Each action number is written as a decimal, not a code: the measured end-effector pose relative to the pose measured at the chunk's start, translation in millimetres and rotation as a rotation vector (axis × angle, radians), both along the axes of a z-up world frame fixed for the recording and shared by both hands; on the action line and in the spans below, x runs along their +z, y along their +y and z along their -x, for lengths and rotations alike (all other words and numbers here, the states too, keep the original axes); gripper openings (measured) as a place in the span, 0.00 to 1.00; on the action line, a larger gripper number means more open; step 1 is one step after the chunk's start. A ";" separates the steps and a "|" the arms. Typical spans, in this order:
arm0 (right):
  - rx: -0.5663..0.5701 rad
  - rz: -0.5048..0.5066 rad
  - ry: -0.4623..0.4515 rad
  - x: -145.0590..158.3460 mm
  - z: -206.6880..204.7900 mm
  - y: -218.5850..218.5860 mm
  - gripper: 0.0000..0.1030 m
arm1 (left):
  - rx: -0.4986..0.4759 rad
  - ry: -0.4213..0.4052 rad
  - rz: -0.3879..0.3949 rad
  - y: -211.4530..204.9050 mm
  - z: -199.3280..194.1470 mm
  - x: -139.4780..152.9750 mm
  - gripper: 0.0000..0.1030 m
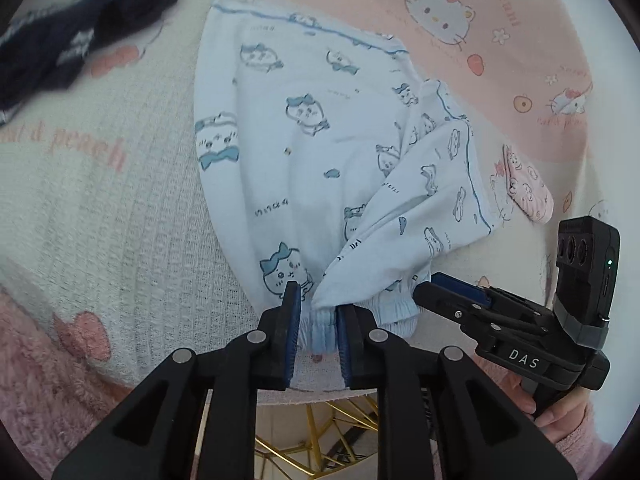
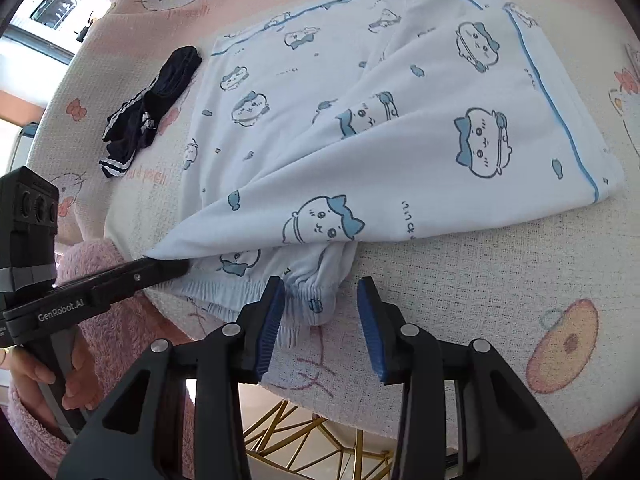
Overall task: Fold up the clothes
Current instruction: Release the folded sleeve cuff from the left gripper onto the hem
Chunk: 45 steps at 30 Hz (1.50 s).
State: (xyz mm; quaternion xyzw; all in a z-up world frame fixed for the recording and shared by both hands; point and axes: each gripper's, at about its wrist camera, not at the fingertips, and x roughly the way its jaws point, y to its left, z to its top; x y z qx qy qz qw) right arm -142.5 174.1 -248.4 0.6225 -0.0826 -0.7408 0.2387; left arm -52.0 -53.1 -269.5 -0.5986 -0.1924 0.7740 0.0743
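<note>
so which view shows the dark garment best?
Right wrist: the dark garment lies whole on the blanket, white stripes sharp, left of the pale blue pyjamas. In the left wrist view it sits at the top-left edge, blurred and partly cut off.

- Your desk (image 1: 120, 208) is covered by a cream waffle-weave cloth with a pink border, printed with cartoon cats, peaches and pink lettering.
- Below its near edge, at the bottom centre of both views, you see gold metal legs (image 2: 280, 436).
- Pale blue pyjama trousers (image 1: 296, 152) with a cartoon print lie flat mid-frame, elastic waistband at the near edge.
- A dark navy garment (image 1: 76, 32) with white stripes lies crumpled at the upper left, apart from the trousers.
- A small pink printed item (image 1: 524, 188) lies at the right, just beside the trousers.
</note>
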 end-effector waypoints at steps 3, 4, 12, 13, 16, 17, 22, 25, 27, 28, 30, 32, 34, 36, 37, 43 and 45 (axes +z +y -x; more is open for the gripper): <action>0.003 -0.010 0.019 4.5 1.2 -4.6 0.37 | -0.073 0.031 0.088 14.6 6.1 13.2 0.17; 0.003 -0.012 0.016 3.9 1.9 -5.8 0.37 | -0.087 0.026 0.105 17.3 8.1 13.5 0.17; -0.025 0.000 -0.032 -10.0 -0.6 2.7 0.37 | -0.079 -0.006 0.077 12.1 0.6 0.0 0.17; -0.029 0.019 -0.026 -7.9 -0.1 2.3 0.37 | -0.080 -0.006 0.076 11.8 -0.7 -1.4 0.17; -0.010 0.007 -0.016 -7.5 0.8 -4.1 0.37 | -0.088 -0.039 0.115 13.2 -0.4 -11.4 0.17; -0.002 -0.012 -0.016 -9.7 0.4 -6.1 0.37 | -0.082 -0.058 0.131 11.9 -0.6 -16.5 0.17; -0.003 -0.015 -0.036 -17.0 -5.7 7.1 0.36 | -0.072 -0.086 0.136 5.1 -5.9 -23.5 0.17; -0.033 -0.018 -0.026 -11.1 -5.2 18.2 0.37 | -0.077 -0.082 0.169 6.7 -6.8 -14.4 0.18; -0.047 0.001 -0.009 -4.3 -4.0 21.5 0.39 | -0.081 -0.054 0.158 8.0 -7.4 -2.7 0.18; -0.048 0.016 -0.001 -0.8 -3.4 21.1 0.39 | -0.085 -0.036 0.145 9.1 -7.3 3.5 0.18; -0.039 0.041 0.012 3.8 -2.3 16.2 0.39 | -0.114 -0.013 0.144 15.0 -5.0 8.8 0.18; -0.022 0.032 0.013 1.3 -0.7 5.0 0.39 | -0.138 -0.016 0.162 20.6 -2.7 6.3 0.18; 0.005 -0.013 -0.008 -9.5 -1.3 -5.5 0.38 | -0.140 -0.058 0.174 19.2 -2.5 -7.2 0.18; 0.011 -0.029 -0.010 -16.1 -4.7 -4.6 0.37 | -0.124 -0.093 0.177 11.3 -5.8 -18.3 0.19; 0.010 -0.027 -0.016 -17.4 -5.7 -1.6 0.37 | -0.114 -0.106 0.173 6.9 -8.3 -22.2 0.20; -0.074 0.077 -0.032 -7.6 -1.2 31.1 0.40 | -0.082 -0.064 0.142 -1.1 -13.1 -3.0 0.25; -0.066 0.087 -0.011 -2.3 0.1 27.2 0.40 | -0.126 -0.037 0.134 11.0 -10.7 1.9 0.25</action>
